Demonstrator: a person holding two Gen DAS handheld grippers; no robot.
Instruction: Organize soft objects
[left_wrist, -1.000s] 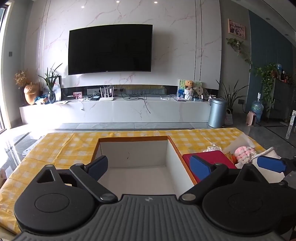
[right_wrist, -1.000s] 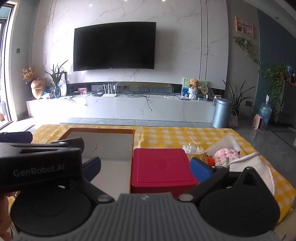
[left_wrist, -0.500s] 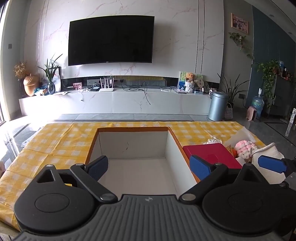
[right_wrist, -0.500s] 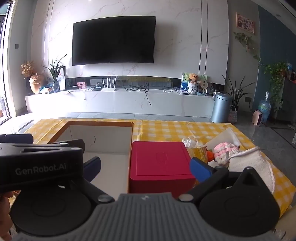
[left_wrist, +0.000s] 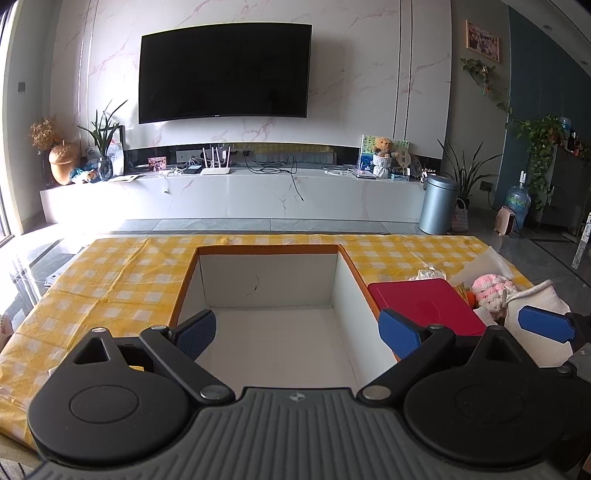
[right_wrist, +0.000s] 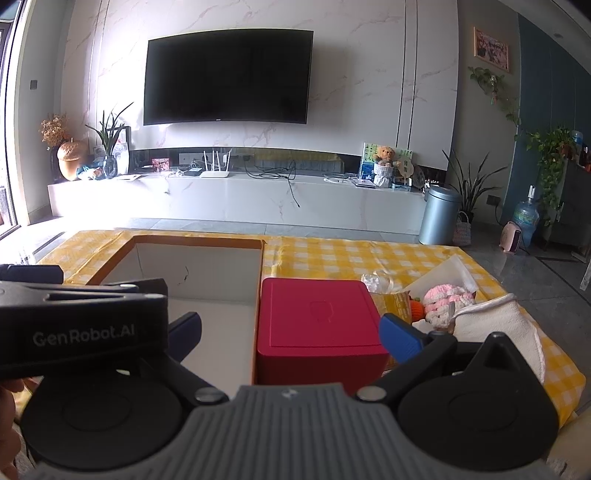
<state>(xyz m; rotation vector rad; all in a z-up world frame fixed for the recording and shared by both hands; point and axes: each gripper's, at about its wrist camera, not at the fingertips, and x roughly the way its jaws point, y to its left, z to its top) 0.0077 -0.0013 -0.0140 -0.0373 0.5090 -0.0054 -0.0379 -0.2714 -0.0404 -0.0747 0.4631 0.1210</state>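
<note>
The left tongs (left_wrist: 297, 328) are spread wide with nothing between their blue pads, and they fill the lower middle of the left wrist view, poised over the open white cardboard box (left_wrist: 273, 291). The box sits at the centre of that frame on the bench (left_wrist: 122, 280), which is covered in a yellow checked cloth; its white inside holds nothing that can be seen.

The right tongs (right_wrist: 291, 332) are likewise wide open and grip nothing. In the right wrist view they frame the red lidded box (right_wrist: 319, 317), which stands just beside the cardboard box's right wall. One blue finger of the right tongs also shows at the right edge of the left wrist view. The black body of the left tongs, marked GenRobot.AI, crosses the left side of the right wrist view.

The soft things lie in the right part of both frames, to the right of the red box: a pink and white knitted toy (right_wrist: 445, 301), a small orange knitted piece (right_wrist: 416, 309) just beside it, and a folded white towel (right_wrist: 498, 325) nearest the lower right. A crinkled clear wrapper (right_wrist: 375, 282) lies behind the red box's far right corner. A white sheet of paper (right_wrist: 448, 275) rises behind the knitted toy.
</note>
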